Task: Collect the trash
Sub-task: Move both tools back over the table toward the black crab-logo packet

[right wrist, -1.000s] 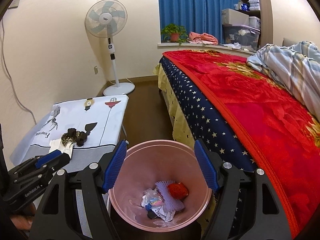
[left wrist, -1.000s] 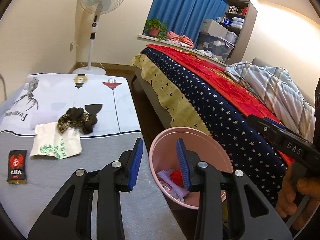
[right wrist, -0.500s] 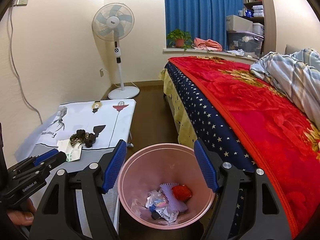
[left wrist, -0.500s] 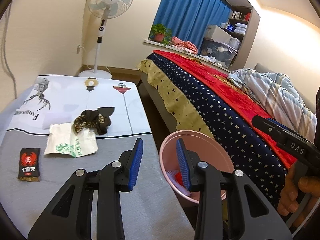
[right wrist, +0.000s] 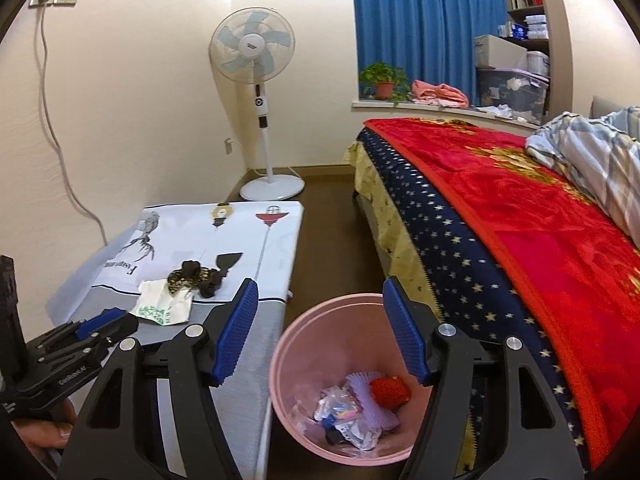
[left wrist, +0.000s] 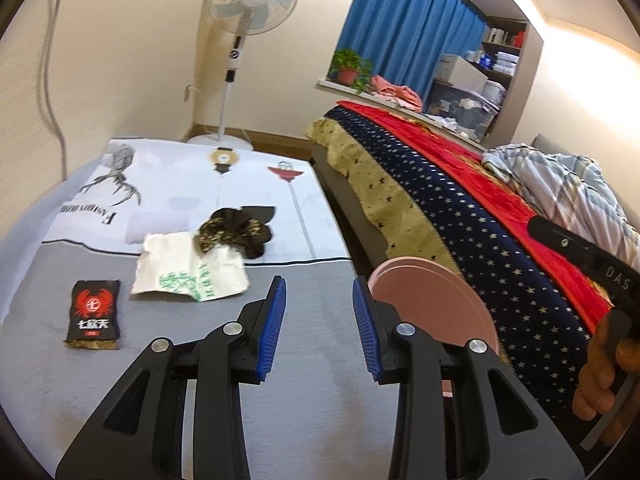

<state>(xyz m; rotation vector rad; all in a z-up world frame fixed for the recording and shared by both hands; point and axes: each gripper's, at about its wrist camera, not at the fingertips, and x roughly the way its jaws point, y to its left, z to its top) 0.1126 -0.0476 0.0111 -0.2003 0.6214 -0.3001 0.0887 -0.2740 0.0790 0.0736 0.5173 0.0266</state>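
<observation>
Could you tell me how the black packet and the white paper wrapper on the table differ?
The small black packet with a red crest is flat, neat and rectangular; the white paper wrapper with green print is larger, crumpled and touches the dark scrunchie. Both lie on the grey table cover.

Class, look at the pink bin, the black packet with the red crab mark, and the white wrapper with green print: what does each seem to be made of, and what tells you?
Pink bin: probably plastic, smooth and evenly coloured with a thin moulded rim.
Black packet: likely plastic or foil film, flat, printed, with a crimped end.
White wrapper: seems thin paper or soft film; it is crumpled and matte.
</observation>
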